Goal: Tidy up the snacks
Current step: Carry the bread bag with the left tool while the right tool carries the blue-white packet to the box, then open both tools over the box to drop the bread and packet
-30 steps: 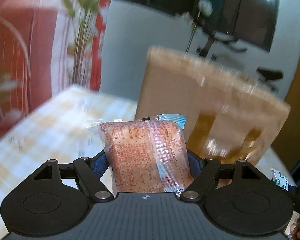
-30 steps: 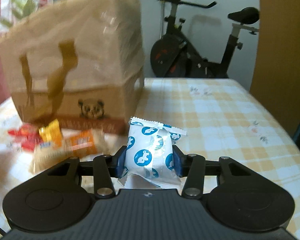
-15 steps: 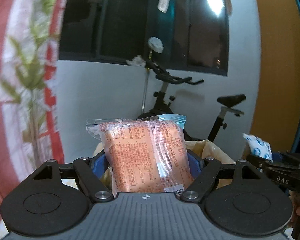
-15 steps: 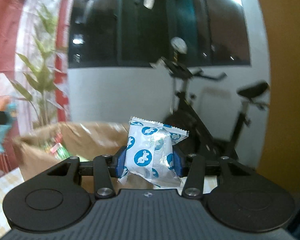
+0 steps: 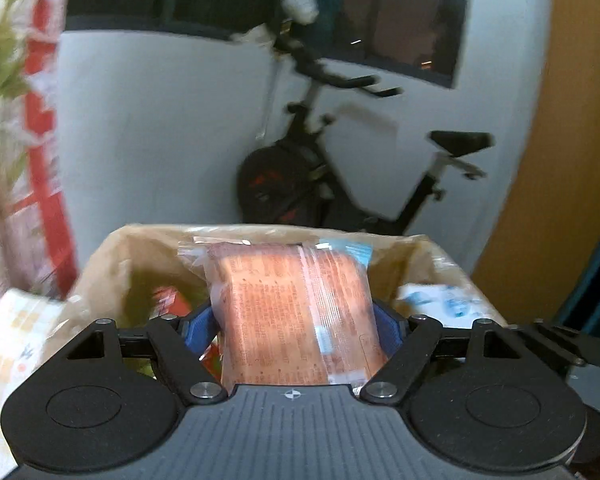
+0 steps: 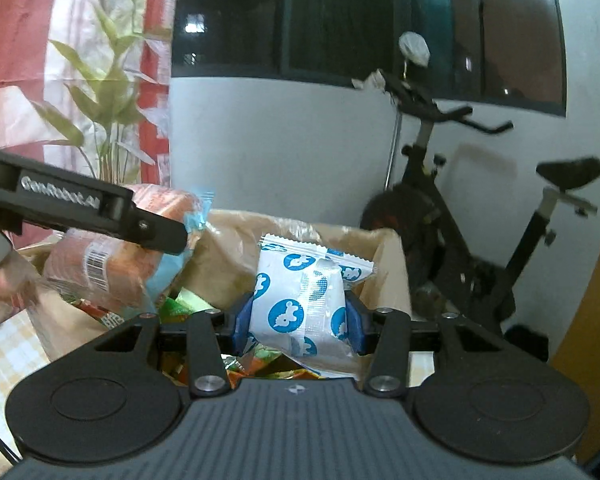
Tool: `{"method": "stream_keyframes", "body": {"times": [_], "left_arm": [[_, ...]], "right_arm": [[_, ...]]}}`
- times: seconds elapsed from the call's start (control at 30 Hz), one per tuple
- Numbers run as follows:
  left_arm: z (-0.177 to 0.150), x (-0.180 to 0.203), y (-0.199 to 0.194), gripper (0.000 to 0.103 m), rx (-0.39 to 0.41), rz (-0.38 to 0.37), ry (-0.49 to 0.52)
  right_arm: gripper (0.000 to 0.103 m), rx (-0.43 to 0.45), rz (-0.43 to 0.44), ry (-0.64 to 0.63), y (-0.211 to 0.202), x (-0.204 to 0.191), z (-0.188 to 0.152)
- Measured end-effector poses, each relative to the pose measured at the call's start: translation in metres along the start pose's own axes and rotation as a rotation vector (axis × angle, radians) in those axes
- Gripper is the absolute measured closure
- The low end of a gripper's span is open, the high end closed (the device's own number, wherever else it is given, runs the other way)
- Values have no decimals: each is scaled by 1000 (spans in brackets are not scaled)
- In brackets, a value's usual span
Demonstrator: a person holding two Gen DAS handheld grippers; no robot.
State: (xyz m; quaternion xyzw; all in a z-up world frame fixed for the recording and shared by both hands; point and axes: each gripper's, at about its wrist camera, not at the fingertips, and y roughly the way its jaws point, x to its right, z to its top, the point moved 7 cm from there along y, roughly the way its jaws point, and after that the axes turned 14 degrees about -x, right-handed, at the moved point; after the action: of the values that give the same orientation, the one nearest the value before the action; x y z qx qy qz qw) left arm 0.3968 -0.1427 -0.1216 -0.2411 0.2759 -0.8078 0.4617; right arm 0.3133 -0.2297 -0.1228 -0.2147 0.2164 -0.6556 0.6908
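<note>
My left gripper (image 5: pixel 294 326) is shut on an orange snack packet (image 5: pixel 292 312) and holds it over the open mouth of a brown paper bag (image 5: pixel 112 264). My right gripper (image 6: pixel 298 320) is shut on a white packet with blue round prints (image 6: pixel 304 300), also over the open bag (image 6: pixel 228 256). In the right wrist view the left gripper's finger (image 6: pixel 100 208) and its orange packet (image 6: pixel 112 256) show at the left. Several colourful snacks (image 6: pixel 180 304) lie inside the bag. The white packet also shows in the left wrist view (image 5: pixel 440 300).
A black exercise bike (image 6: pixel 460 216) stands behind the bag against a grey-white wall. A green plant (image 6: pixel 100 92) and red-and-white curtain are at the left. The checked tablecloth (image 5: pixel 8 336) shows at the lower left. An orange wall (image 5: pixel 540 160) is at the right.
Both grippers rose from table level with their packets and now tilt down over the bag's open top, closer together. The bag's inside has come into view.
</note>
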Motion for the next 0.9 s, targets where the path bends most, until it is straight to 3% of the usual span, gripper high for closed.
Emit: {"method": "stream_keyframes", "body": {"times": [0.1,0.17,0.23,0.57,0.9], "left_arm": [[-3,-2,1,21,2,-13,6],[-4,-8,-2,20,8,1,-18],[-7,-15,-10,20,9,4,-42],[-36,-47,-90,20,70,48,-78],[-105,-69,-129,20,53,133,-126]], "right_arm": [[53,-18,3,4,2,0,-2],[43,-4,6,3,-5,0,-3],[39,21,-3,-3,-13,-1,-3],[39,67,29,57,-52,-5,-20],[39,97,7,74,-91,-16,-60]]}}
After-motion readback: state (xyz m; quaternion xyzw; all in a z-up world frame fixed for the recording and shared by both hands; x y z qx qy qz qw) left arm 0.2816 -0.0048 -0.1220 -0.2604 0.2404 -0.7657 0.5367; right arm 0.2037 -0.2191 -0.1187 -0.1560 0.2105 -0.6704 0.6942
